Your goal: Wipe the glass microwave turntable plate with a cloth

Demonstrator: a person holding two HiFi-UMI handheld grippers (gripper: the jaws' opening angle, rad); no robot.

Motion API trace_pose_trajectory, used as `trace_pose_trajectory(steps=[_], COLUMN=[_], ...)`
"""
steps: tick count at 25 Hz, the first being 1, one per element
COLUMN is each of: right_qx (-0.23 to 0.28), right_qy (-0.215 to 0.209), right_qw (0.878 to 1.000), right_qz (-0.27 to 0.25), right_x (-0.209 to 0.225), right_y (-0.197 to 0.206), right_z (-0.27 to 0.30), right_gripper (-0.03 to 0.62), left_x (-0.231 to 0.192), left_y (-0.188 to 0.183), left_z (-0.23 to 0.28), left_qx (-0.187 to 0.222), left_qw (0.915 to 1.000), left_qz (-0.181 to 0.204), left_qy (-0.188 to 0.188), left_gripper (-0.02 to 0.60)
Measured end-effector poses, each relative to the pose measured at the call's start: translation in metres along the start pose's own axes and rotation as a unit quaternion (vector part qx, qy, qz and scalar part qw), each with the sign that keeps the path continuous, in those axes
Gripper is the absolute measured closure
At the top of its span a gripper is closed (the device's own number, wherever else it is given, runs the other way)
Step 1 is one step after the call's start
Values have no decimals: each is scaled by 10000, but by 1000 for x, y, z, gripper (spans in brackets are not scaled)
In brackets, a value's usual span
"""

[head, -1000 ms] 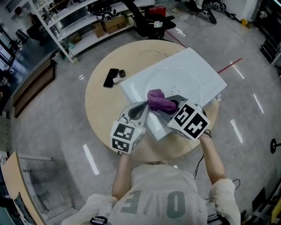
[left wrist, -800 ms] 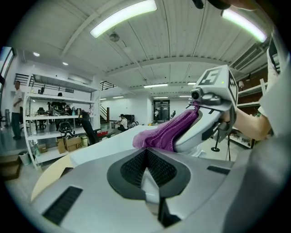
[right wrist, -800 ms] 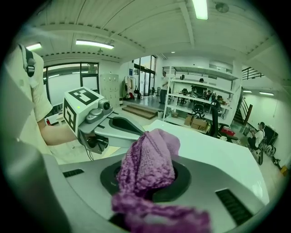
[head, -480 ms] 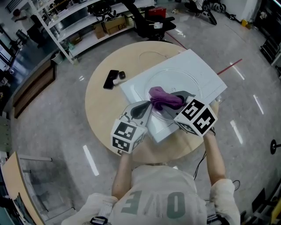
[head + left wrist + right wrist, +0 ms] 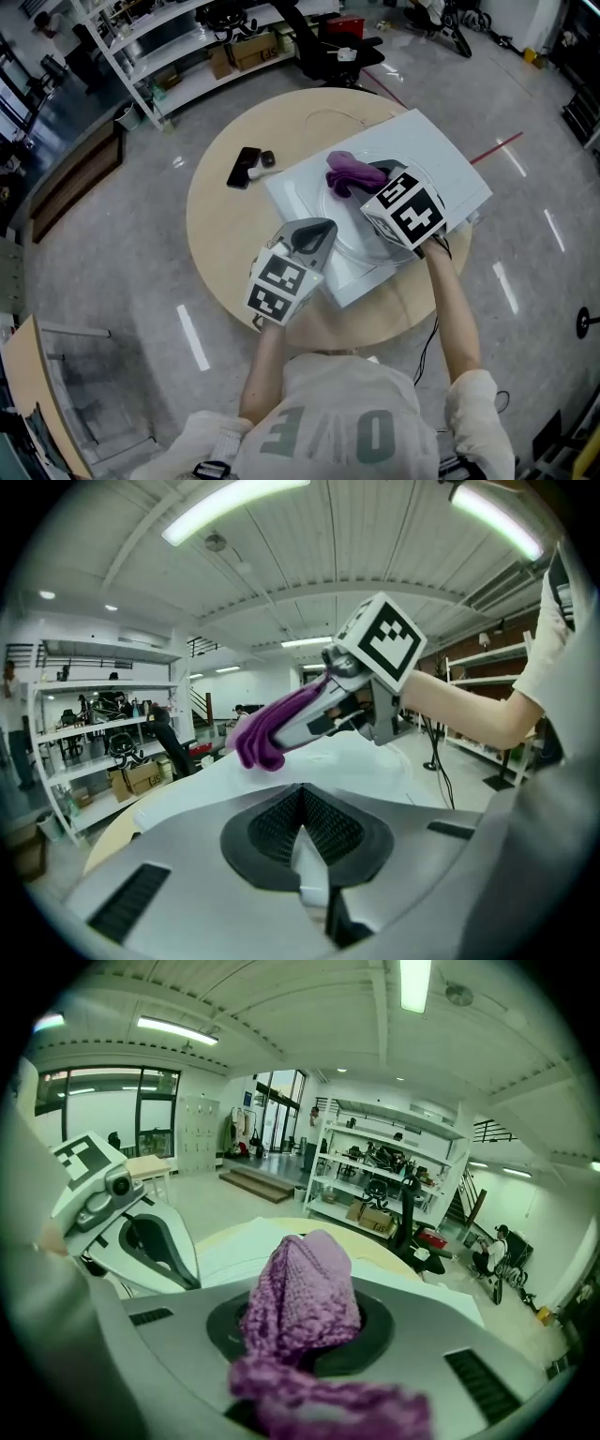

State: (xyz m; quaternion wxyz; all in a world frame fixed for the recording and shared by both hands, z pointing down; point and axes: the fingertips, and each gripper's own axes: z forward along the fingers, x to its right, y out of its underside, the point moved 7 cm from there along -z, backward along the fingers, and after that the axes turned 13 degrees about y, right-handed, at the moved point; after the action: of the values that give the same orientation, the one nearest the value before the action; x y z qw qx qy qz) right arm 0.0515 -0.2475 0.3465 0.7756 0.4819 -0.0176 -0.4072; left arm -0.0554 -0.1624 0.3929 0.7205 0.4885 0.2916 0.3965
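The clear glass plate [image 5: 352, 223] lies on a white board [image 5: 441, 150] on the round table [image 5: 220, 244]. My right gripper [image 5: 361, 178] is shut on a purple knitted cloth [image 5: 347, 172] and presses it on the plate's far-left part. The cloth [image 5: 305, 1288] bulges out between its jaws, and from the left gripper view the cloth [image 5: 262, 738] hangs from the right gripper [image 5: 319, 714]. My left gripper [image 5: 317, 232] sits at the plate's near-left rim, jaws closed, seemingly pinching that rim; in its own view the left gripper [image 5: 300, 832] shows pads met. It also appears as the left gripper [image 5: 150, 1241] beside the cloth.
A black phone [image 5: 246, 166] and a small dark object [image 5: 267, 157] lie on the table left of the board. White shelving [image 5: 169, 56] and a black chair base [image 5: 328, 47] stand on the floor beyond the table.
My right gripper has swept the cloth across the plate from its near side to its far-left part. The left gripper has held its place at the rim.
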Motion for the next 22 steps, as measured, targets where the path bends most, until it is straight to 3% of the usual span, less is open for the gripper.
trace_pose_trajectory(steps=[2,4,9,13,19,22], right_qx=[-59,-106,-187,-332,-387,-351], right_qy=[25,17,14,0,8,61], right_qw=[10000,9999,9996,9990,9988,9984], right_qz=[-50,-112,-224,-308,-289,-437], right_x=[-1,-3,-6,-10,-12,-12], right_y=[-3,-5,-5,-4,-2,-8], right_z=[7,12,19,22,23,25], right_gripper=[537,537,537,537,537,537], left_x=[0,-1,-1,-1,1,0], left_y=[-1,-1,0,-1,-2,-2], left_z=[4,5,3,0,-1,-2], left_qx=[-328,-405,-441,-238,-455,-369], left_qw=[9994,9989,9985,9990,9977,9975], left_qz=[-31,-180,-232,-264,-304,-421], left_qy=[84,125,206,288,410,429], left_gripper=[580,580,580,580,580,580])
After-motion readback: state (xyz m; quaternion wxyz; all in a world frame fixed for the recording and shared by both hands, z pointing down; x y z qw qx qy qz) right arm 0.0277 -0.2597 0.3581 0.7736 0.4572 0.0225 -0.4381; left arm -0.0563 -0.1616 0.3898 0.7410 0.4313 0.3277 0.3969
